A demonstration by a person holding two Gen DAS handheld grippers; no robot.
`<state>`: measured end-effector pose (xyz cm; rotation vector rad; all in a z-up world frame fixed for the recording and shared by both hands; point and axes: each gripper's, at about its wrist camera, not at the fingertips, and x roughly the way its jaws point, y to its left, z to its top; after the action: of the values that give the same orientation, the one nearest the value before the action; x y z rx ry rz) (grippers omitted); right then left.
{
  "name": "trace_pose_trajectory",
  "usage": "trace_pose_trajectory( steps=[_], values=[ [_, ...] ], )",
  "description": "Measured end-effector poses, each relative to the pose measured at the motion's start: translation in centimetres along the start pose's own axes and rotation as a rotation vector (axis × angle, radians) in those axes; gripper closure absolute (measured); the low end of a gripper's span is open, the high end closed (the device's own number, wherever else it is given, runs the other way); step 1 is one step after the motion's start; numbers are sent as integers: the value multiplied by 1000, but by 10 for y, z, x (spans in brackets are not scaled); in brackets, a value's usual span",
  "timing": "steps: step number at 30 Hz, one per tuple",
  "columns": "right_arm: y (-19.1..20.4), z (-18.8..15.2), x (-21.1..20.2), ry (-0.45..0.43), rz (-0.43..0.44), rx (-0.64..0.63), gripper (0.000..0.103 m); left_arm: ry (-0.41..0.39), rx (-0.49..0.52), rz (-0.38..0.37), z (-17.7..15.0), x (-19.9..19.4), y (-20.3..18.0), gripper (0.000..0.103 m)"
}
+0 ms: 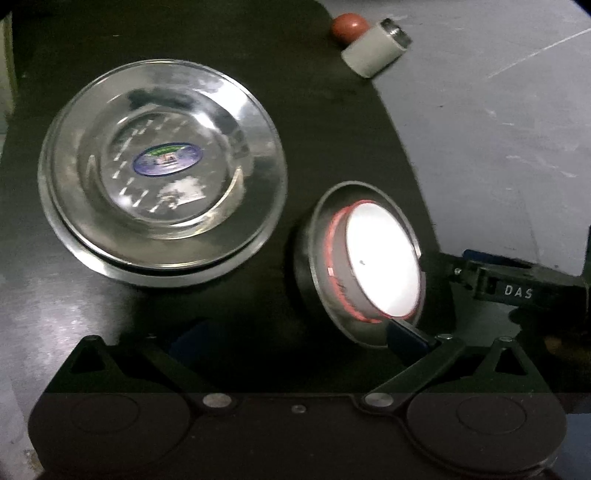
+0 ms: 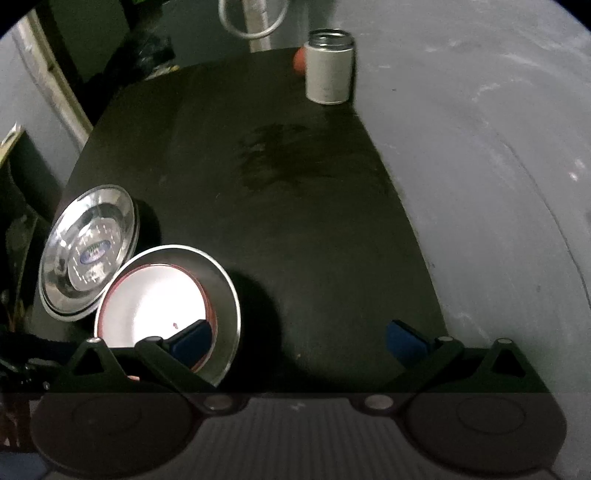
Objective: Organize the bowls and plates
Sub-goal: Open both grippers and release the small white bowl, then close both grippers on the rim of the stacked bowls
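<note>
Two stacked steel plates with a blue oval sticker lie on the black table top. To their right sits a steel bowl with a white, red-rimmed bowl nested inside. My left gripper is open just in front of them; its right blue pad is at the steel bowl's near rim, and nothing is between the jaws. My right gripper is open and empty over bare table. Its left pad overlaps the nested bowls, with the plates behind them.
A white cylindrical jar with a metal top stands at the table's far edge, a red ball beside it. Grey floor lies past the table's right edge. The right gripper's body shows right of the bowls.
</note>
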<state>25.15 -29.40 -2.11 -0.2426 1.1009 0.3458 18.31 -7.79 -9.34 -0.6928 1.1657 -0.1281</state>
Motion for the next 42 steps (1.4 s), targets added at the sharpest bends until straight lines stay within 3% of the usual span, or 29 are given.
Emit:
trace_pose_trajectory(
  steps=[10,12,19,23,26,28,42],
  values=[
    [7,11,21,33,-14,-102,2,29,-26,58,5,1,4,12],
    [8,13,23,35,0,-116,11,30,-21,58,5,2,1,14],
    [10,17,36,44,95,-138,34,2,-2,27,7,1,-4,37],
    [8,16,40,41,182,-113,58,-12,8,-18,7,1,-9,61],
    [8,14,42,42,246,-89,82,-24,21,-41,8,2,-14,73],
    [10,11,44,47,271,-76,90,-31,26,-45,9,4,-16,77],
    [1,-24,28,17,233,43,90,-56,91,-9,32,21,-35,89]
  ],
)
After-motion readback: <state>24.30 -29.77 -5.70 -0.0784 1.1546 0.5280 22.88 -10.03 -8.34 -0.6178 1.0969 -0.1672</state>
